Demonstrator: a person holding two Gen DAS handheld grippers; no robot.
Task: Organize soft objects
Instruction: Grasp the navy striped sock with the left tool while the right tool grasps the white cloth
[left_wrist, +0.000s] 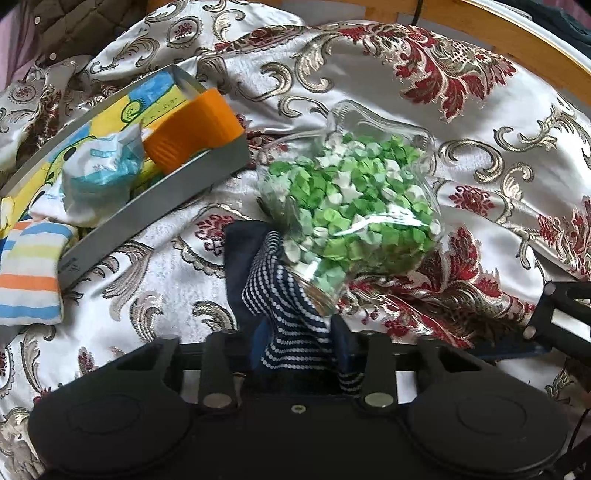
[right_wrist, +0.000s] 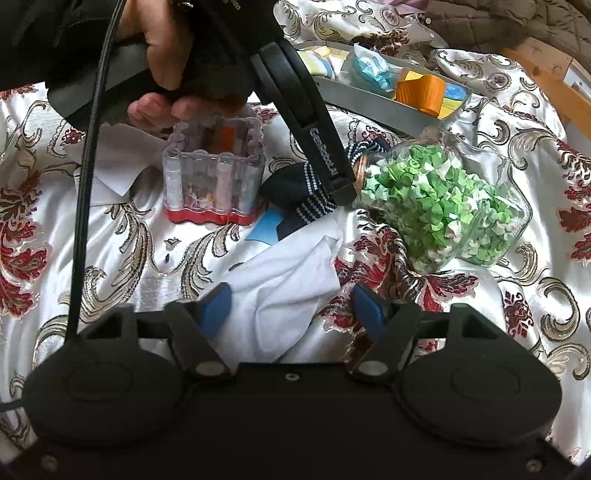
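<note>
Right wrist view: your left gripper (right_wrist: 341, 188), its arm lettering too blurred to read, pinches the navy dotted sock (right_wrist: 295, 192) beside the jar (right_wrist: 443, 199); your right gripper (right_wrist: 291, 310) straddles white cloth (right_wrist: 280, 280), half open.

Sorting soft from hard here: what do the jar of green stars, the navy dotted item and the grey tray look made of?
The clear jar of green and white stars looks like glass: transparent, glossy, with glare; its folded stars seem paper. The navy white-dotted sock looks like knit fabric, limp and creased. The grey rectangular tray looks like matte, thin, straight-walled card or plastic; unclear which.
</note>
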